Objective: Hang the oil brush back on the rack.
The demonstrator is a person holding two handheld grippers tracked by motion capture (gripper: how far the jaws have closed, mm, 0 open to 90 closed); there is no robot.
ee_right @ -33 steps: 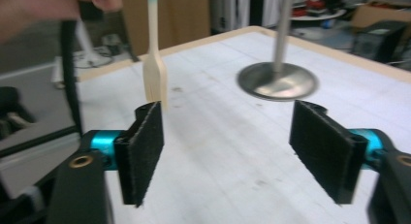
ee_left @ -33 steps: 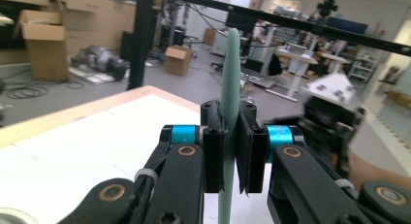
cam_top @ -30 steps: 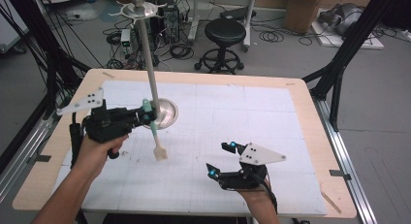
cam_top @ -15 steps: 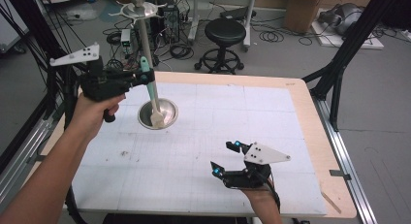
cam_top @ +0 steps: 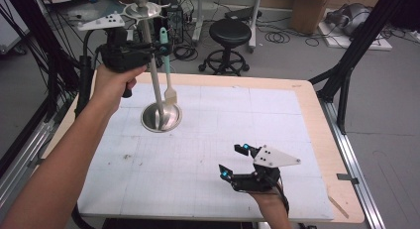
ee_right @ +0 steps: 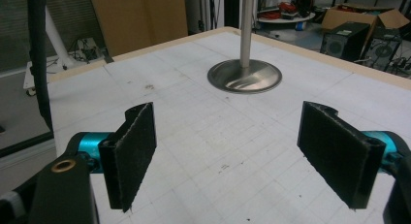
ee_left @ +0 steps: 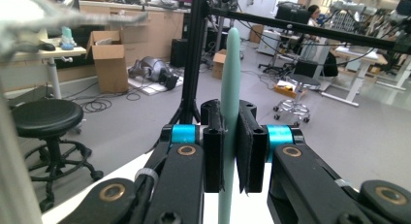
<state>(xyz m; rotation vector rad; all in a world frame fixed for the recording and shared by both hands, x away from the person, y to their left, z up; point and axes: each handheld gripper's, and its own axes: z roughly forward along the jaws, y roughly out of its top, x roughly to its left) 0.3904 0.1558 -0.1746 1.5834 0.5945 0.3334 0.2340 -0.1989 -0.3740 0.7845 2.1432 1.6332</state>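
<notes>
pale green spatula pinched high beside the steel stand

pale green silicone is what the left gripper [cam_top: 161, 48] holds: its two black pads are pressed tight on the handle of a spatula [cam_top: 167, 65], seen close in the left gripper view, where the handle [ee_left: 229, 112] runs upright between the pads [ee_left: 213, 146]. from the high view the spatula hangs with its cream blade downward, just beside the pole of the steel stand [cam_top: 154, 75], the blade above the stand's round base [cam_top: 161, 117] and apart from it. the handle's top sits near the stand's upper disc.

the left hand [cam_top: 114, 83] is raised off the white mat [cam_top: 208, 140], on the stand's left side.

the right gripper [cam_top: 236, 162] is well apart from the stand, toward the person's edge of the mat and to the stand's right, low over the surface. its pads [ee_right: 133, 151] are spread wide with nothing between them; in the right gripper view the stand's base [ee_right: 245, 76] lies beyond the gap.
</notes>
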